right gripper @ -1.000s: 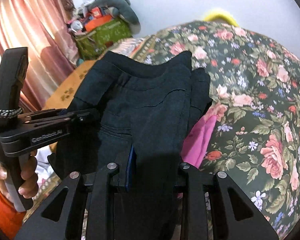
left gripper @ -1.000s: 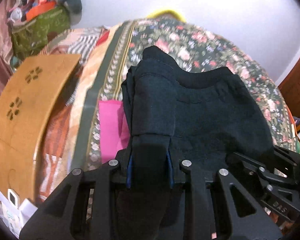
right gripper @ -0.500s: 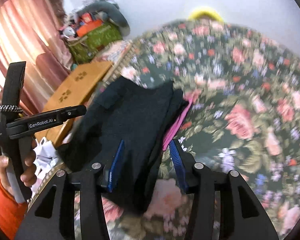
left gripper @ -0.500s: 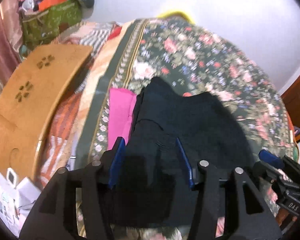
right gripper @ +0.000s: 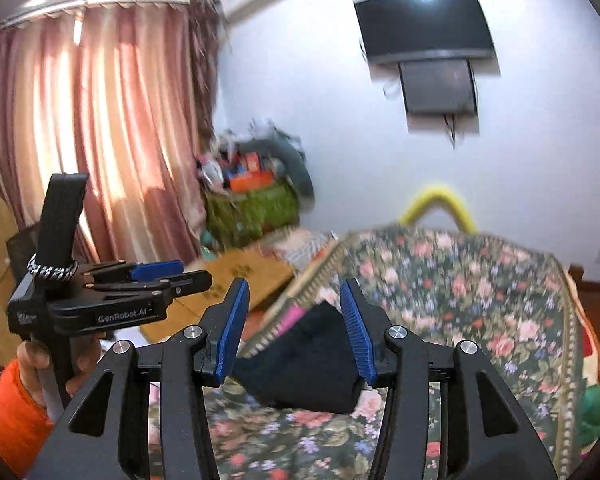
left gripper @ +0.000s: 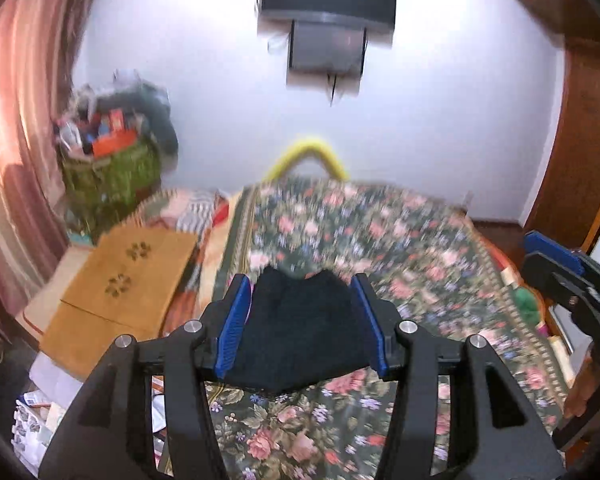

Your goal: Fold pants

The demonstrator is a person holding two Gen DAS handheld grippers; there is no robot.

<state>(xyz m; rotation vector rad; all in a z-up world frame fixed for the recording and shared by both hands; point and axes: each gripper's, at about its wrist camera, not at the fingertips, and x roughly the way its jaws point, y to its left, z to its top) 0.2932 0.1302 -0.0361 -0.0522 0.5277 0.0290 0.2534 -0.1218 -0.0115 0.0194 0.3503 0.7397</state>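
Both grippers have let go and pulled up and back from the bed: the left gripper [left gripper: 306,322] and the right gripper [right gripper: 296,330] now hang with fingers spread wide and nothing between them. A second ago each was clamped on a fold of dark cloth; half a second ago the fingers had already opened just above it. The black pants [left gripper: 300,336] now lie as a compact folded bundle on the floral bedspread [left gripper: 420,264], near its left edge, with a strip of pink cloth [right gripper: 290,316] showing beside them. Judging by that, the fold looks finished, or nearly so.
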